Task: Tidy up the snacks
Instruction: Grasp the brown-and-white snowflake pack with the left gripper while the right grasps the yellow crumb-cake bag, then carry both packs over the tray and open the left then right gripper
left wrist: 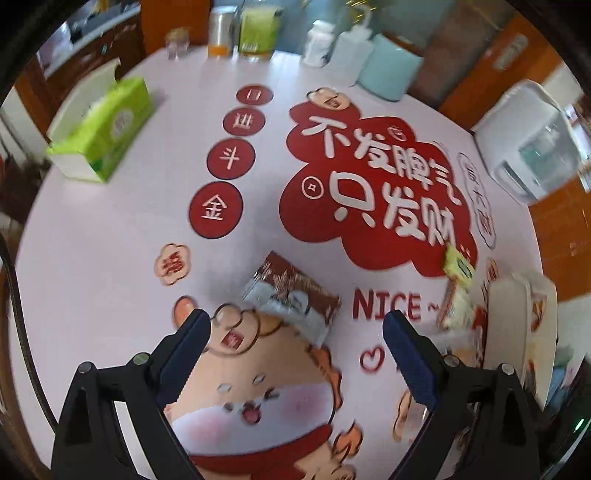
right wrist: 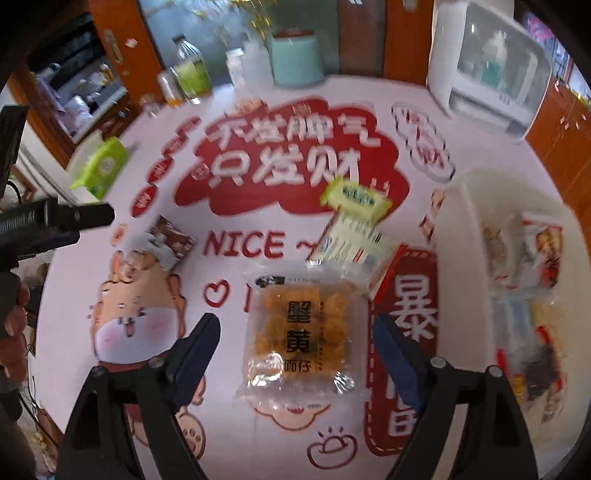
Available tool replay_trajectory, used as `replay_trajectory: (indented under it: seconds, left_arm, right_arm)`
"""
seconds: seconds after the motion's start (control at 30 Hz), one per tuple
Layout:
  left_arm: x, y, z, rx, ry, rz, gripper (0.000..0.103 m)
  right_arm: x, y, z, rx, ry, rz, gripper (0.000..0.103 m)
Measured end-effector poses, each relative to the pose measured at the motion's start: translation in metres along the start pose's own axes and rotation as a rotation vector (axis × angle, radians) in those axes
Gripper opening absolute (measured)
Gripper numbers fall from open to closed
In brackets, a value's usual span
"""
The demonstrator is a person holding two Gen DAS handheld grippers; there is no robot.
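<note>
A brown and white snack packet [left wrist: 291, 293] lies on the printed tablecloth just ahead of my open, empty left gripper [left wrist: 295, 325]; it also shows in the right wrist view [right wrist: 168, 240]. A clear packet of orange snacks [right wrist: 299, 328] lies between the fingers of my open right gripper [right wrist: 295, 328]. Behind it lie a pale yellow packet [right wrist: 351, 243] and a green-yellow packet [right wrist: 356, 199], both also in the left wrist view [left wrist: 458, 266]. A white tray [right wrist: 458, 236] with several packets stands to the right. The left gripper [right wrist: 88, 216] shows at the left edge.
A green tissue box [left wrist: 103, 129] stands at the far left. Bottles and jars [left wrist: 258, 33] and a light blue canister [left wrist: 391, 70] line the far edge. A white appliance [left wrist: 532, 144] stands at the far right. The tray [left wrist: 506, 332] is right of the left gripper.
</note>
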State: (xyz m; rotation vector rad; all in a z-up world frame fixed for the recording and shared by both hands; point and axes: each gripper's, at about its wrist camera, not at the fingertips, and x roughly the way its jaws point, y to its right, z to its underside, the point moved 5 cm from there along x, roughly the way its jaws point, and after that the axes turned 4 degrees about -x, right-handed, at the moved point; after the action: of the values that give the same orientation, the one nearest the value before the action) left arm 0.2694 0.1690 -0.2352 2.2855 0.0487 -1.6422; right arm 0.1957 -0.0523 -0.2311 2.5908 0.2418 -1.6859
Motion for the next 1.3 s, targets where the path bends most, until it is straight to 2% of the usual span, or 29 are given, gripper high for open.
replay_trajectory:
  seconds: [0.2, 0.3, 0.37, 0.5, 0.57, 0.63, 0.7, 0.73, 0.9, 1.03, 1.23, 1.3]
  left_arm:
    - [0.061, -0.010, -0.010, -0.162, -0.096, -0.082, 0.094]
    - [0.083, -0.015, -0.005, -0.217, -0.121, -0.125, 0.094]
    - [0.083, -0.011, -0.007, -0.198, -0.077, -0.167, 0.094]
    - [0.085, -0.005, -0.004, -0.174, -0.078, -0.215, 0.083]
    - [0.082, -0.004, -0.001, -0.156, -0.072, -0.238, 0.072]
    - [0.077, -0.002, 0.003, -0.134, -0.061, -0.259, 0.050]
    - [0.072, -0.002, 0.009, -0.109, -0.056, -0.243, 0.045]
    - [0.069, 0.000, 0.013, -0.086, -0.048, -0.227, 0.037]
    - [0.058, -0.003, 0.036, -0.066, -0.043, -0.131, 0.032]
    - [0.038, -0.004, 0.063, -0.018, -0.034, -0.138, 0.031]
    - [-0.011, 0.010, 0.105, 0.150, 0.003, -0.144, 0.031]
    - [-0.029, 0.016, 0.110, 0.195, 0.022, -0.136, 0.031]
  right_arm:
    - [0.032, 0.001, 0.003, 0.007, -0.063, 0.061, 0.087]
    - [0.039, 0.002, 0.004, 0.002, -0.079, 0.059, 0.089]
    - [0.045, 0.003, 0.005, 0.006, -0.095, 0.039, 0.089]
    - [0.056, 0.008, 0.006, 0.049, -0.133, -0.006, 0.089]
    - [0.060, 0.010, 0.008, 0.069, -0.144, -0.026, 0.089]
    - [0.060, 0.010, 0.010, 0.077, -0.138, -0.035, 0.088]
    - [0.059, 0.007, 0.011, 0.059, -0.132, -0.033, 0.085]
    - [0.058, 0.006, 0.011, 0.054, -0.128, -0.033, 0.082]
    - [0.053, 0.008, 0.013, 0.047, -0.110, -0.031, 0.073]
    - [0.045, 0.011, 0.024, 0.029, -0.115, -0.034, 0.067]
    - [0.025, 0.008, 0.053, 0.009, -0.134, -0.048, 0.066]
    - [0.013, 0.007, 0.062, 0.001, -0.125, -0.064, 0.066]
